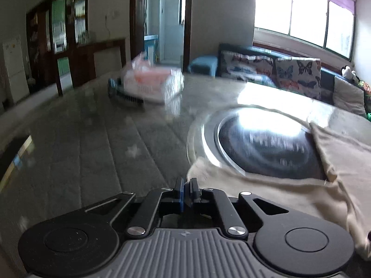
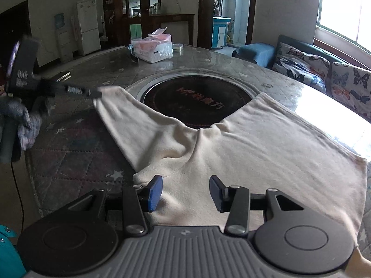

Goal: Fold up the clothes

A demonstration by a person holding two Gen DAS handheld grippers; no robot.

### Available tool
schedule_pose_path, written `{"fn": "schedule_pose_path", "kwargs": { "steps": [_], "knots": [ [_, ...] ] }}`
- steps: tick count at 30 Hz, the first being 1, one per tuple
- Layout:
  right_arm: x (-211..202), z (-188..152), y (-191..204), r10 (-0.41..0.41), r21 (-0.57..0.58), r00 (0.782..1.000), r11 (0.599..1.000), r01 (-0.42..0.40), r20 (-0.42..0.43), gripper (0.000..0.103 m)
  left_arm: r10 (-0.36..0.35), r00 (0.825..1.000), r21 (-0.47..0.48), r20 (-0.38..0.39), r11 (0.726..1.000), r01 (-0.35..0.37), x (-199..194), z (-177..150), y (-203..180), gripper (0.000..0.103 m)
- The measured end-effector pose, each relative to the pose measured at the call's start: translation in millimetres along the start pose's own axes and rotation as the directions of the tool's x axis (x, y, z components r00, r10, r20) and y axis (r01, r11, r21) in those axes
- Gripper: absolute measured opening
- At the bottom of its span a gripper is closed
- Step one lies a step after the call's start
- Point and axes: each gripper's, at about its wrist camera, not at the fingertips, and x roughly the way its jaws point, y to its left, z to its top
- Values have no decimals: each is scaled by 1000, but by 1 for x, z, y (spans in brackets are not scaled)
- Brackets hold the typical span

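Note:
A cream long-sleeved garment (image 2: 243, 148) lies spread on the round table, partly over the dark cooktop (image 2: 197, 99) in the middle. My right gripper (image 2: 185, 192) is open, its blue pads hovering over the garment's near part. My left gripper (image 2: 98, 93) shows in the right wrist view at the left, shut on the end of the garment's sleeve (image 2: 111, 97). In the left wrist view the left gripper (image 1: 187, 186) has its pads pressed together on the cream sleeve (image 1: 266, 185), which runs off to the right past the cooktop (image 1: 266, 146).
A tissue box in a plastic bag (image 2: 154, 47) stands on the far side of the table (image 2: 76, 150). A sofa with butterfly cushions (image 2: 324, 71) lies to the right, under the windows. A fridge (image 2: 89, 27) and cabinets stand at the back.

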Motion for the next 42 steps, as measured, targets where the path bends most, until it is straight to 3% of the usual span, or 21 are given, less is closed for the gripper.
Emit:
{"fn": "schedule_pose_path", "kwargs": {
  "steps": [5,16,21,25,33,42],
  "knots": [
    [6,-3,1,13,0,1000,1000,-13,-20,45,-9,997,54,77,999,5,-1,22,-5,5],
    [13,8,7,25,8,1000,1000,-25,0,44,-16,999,76,45,997,12,26,37,-11,5],
    [20,1,24,38,-58,999,998,-39,-9,42,-41,995,91,94,995,32,14,54,-18,5],
    [13,4,22,42,-24,999,999,-42,26,43,-93,984,116,151,990,76,-6,68,-33,5],
    [10,-2,22,66,-18,997,998,-65,28,42,-243,941,195,237,960,199,-60,80,-78,5],
    [-44,-15,-17,-47,78,993,996,39,111,43,-447,861,314,243,876,367,-111,70,-153,5]
  ]
}}
